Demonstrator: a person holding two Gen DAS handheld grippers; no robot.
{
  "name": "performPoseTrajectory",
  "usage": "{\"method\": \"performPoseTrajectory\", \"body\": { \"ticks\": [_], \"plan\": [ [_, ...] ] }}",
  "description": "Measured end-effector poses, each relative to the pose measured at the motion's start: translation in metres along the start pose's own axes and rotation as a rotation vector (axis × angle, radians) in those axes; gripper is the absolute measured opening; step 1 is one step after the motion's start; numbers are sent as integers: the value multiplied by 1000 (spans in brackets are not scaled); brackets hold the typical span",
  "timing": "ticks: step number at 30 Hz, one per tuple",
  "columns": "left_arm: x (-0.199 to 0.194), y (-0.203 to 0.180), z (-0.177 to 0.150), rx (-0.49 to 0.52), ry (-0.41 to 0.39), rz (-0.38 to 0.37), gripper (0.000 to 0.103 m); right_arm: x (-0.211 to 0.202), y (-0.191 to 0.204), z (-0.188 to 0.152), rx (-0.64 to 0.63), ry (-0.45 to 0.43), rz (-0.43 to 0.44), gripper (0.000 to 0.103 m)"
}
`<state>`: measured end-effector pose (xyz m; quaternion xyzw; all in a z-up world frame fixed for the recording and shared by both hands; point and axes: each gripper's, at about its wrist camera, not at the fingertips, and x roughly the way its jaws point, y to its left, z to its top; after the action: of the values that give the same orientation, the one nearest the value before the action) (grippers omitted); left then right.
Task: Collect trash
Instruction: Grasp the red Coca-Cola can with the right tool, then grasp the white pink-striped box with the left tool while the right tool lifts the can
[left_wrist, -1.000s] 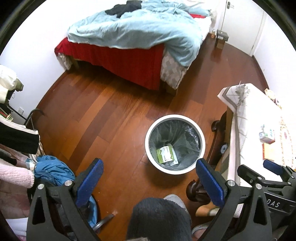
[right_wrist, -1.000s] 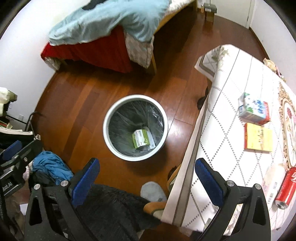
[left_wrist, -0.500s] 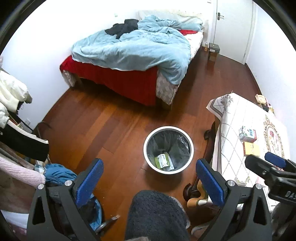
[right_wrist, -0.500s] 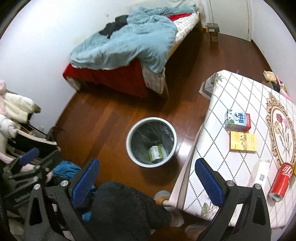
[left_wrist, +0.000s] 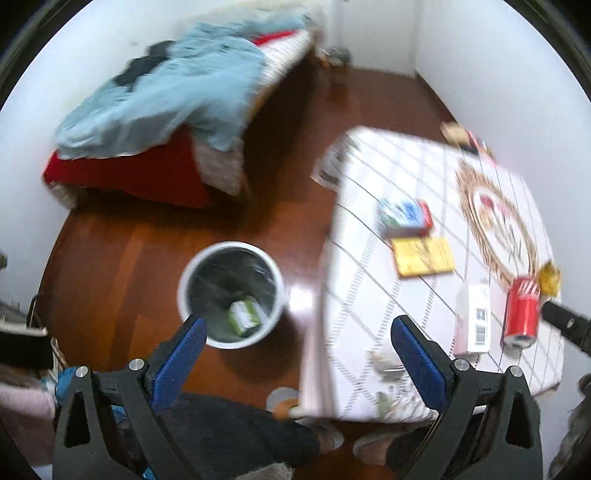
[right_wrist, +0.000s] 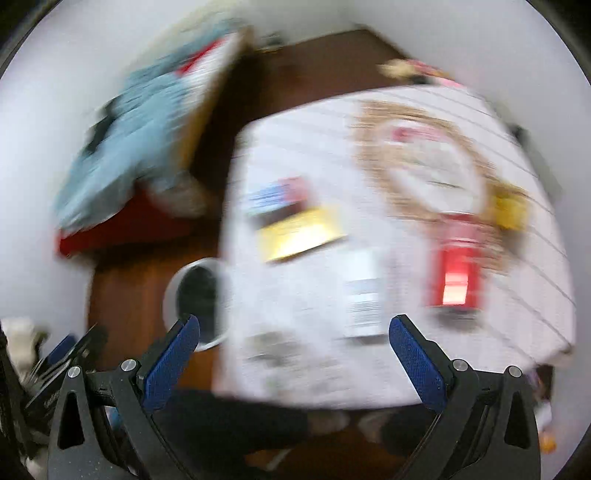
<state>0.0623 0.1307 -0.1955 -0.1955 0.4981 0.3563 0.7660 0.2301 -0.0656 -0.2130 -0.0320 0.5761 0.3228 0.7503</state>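
Red soda can (left_wrist: 522, 312) lies on the white patterned table (left_wrist: 354, 295) ahead-right of the left gripper (left_wrist: 299, 352), touching nothing, with a white barcode box (left_wrist: 474, 319) just beside it and a yellow box (left_wrist: 423, 256) and blue-red carton (left_wrist: 404, 218) farther ahead. Left gripper jaws spread wide, empty, above the floor between the table edge and the white trash bin (left_wrist: 231, 293), which holds a green-white packet (left_wrist: 243, 315) ahead-left. Right gripper (right_wrist: 295, 347) also wide apart and empty over the table; its view is heavily blurred, the can (right_wrist: 456, 273) ahead-right and bin (right_wrist: 195, 295) ahead-left.
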Motion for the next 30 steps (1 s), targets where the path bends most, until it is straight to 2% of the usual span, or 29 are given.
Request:
{"method": "performPoseTrajectory", "body": {
  "ticks": [4, 7, 9, 10, 12, 13, 19, 23, 26, 28, 30],
  "plan": [
    [42, -50, 5, 50, 92, -17, 102, 34, -81, 19, 112, 40, -127, 102],
    [63, -85, 8, 78, 140, -31, 102, 72, -121, 31, 172, 116, -152, 95],
    [73, -101, 8, 104, 155, -23, 102, 93, -137, 34, 206, 159, -129, 91],
    [76, -106, 7, 113, 164, -23, 102, 100, -142, 34, 213, 170, -117, 87],
    [83, -117, 7, 125, 187, -28, 102, 115, -147, 33, 220, 192, -99, 72],
    [85, -123, 7, 131, 198, -37, 102, 115, -147, 31, 221, 189, -92, 68],
    [88, -164, 7, 175, 240, -139, 102, 95, -167, 16, 185, 195, -96, 67],
    [109, -199, 1, 192, 337, -211, 101, 79, -186, -1, 165, 213, -141, 67],
    [126, -220, -2, 215, 370, -224, 101, 78, -197, -7, 177, 238, -136, 68],
    [131, -228, -3, 232, 362, -210, 92, 79, -201, -8, 182, 251, -125, 71],
    [136, -232, -5, 240, 353, -186, 61, 78, -201, -5, 178, 237, -129, 74]
  ]
}}
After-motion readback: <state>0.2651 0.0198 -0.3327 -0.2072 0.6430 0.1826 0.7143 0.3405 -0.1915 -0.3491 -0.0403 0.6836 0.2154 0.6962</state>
